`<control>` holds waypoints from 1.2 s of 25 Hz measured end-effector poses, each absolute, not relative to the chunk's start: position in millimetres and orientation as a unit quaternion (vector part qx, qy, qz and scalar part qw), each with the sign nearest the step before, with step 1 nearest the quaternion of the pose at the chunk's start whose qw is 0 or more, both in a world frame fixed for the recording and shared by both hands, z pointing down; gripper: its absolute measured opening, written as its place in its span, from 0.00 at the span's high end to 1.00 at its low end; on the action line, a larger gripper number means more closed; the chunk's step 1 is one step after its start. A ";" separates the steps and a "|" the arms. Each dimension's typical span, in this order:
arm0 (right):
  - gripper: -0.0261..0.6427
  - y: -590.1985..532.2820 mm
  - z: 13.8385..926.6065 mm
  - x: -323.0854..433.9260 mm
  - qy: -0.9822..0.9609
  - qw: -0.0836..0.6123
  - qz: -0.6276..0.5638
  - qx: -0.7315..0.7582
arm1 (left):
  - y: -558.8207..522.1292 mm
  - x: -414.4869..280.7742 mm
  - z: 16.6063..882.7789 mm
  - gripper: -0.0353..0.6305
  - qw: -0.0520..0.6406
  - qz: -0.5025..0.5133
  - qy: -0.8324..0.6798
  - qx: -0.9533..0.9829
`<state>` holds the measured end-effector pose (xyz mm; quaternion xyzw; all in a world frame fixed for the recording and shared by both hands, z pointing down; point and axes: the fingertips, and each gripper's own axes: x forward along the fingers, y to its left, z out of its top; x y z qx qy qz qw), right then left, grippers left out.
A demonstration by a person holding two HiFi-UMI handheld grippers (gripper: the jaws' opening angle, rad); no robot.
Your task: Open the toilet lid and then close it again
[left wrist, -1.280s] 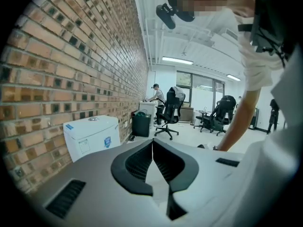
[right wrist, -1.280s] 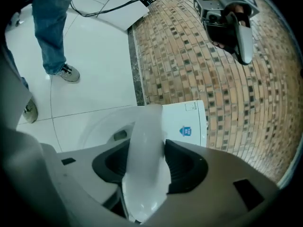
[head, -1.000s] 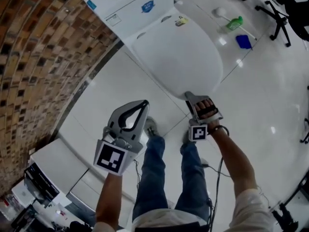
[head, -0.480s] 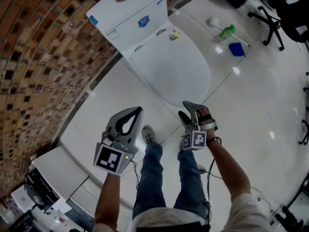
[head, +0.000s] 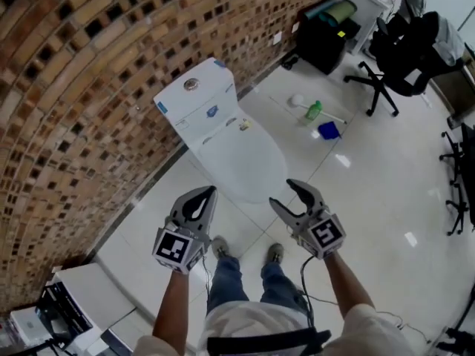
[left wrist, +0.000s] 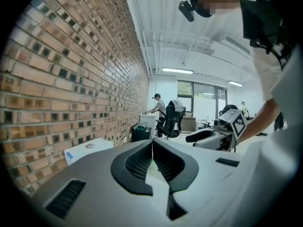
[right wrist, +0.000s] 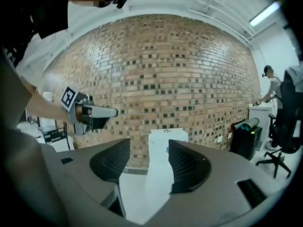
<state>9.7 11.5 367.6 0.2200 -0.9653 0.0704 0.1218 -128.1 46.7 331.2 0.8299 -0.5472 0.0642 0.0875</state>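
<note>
Toilet lid (head: 249, 165) flat (right tool (head: 282, 193) clear)

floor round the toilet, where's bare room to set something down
Bare tiles lie left of the toilet, up to the brick wall, and widely to its right front, toward the office chair. Crowded: right of the tank, where a green bottle, a blue object and a white brush lie.
</note>
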 end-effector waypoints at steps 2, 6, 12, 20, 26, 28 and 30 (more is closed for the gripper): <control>0.57 16.4 337.1 18.5 -0.967 0.099 0.082 0.219 | 52.9 -117.8 306.6 0.95 0.076 0.055 -0.544 0.834; 0.58 35.0 307.4 28.8 -0.969 0.106 0.068 0.211 | 71.9 -92.5 279.1 0.95 0.078 0.049 -0.534 0.841; 0.58 48.7 297.6 32.3 -0.970 0.107 0.067 0.209 | 83.0 -74.1 267.0 0.95 0.063 0.060 -0.522 0.849; 0.58 51.1 290.2 37.0 -0.969 0.115 0.061 0.209 | 79.6 -70.4 249.5 0.95 0.049 0.054 -0.524 0.848; 0.58 49.8 291.1 41.3 -0.969 0.118 0.061 0.210 | 79.6 -67.4 253.8 0.95 0.055 0.063 -0.526 0.847; 0.58 49.2 290.6 41.1 -0.969 0.119 0.058 0.210 | 79.2 -67.7 255.3 0.95 0.058 0.063 -0.526 0.846; 0.58 47.8 291.3 40.6 -0.969 0.118 0.058 0.211 | 78.3 -68.9 257.7 0.95 0.064 0.068 -0.526 0.846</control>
